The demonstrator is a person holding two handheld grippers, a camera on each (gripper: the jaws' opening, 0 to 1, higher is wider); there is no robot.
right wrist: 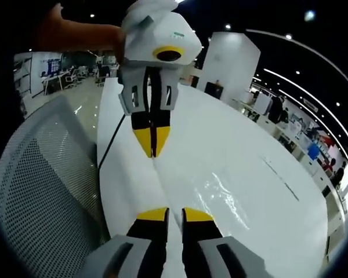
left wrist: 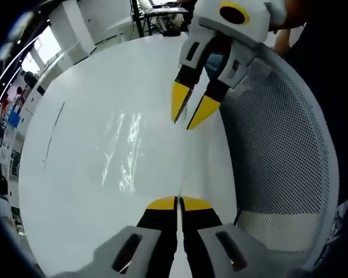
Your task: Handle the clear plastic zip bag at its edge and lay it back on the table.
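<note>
I'm working in a large open-plan office: a long white counter [right wrist: 249, 174], a grey mesh office chair [left wrist: 284, 150] beside it, ceiling spotlights, white pillars and desks further back.

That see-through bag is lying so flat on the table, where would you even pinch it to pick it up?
Probably at its near edge. The clear plastic zip bag lies flat on the white table, offering no height to close on mid-sheet. That edge is nearest the table's side, where the left gripper and right gripper already sit, so coming in low from there suits a thin pinch.
</note>
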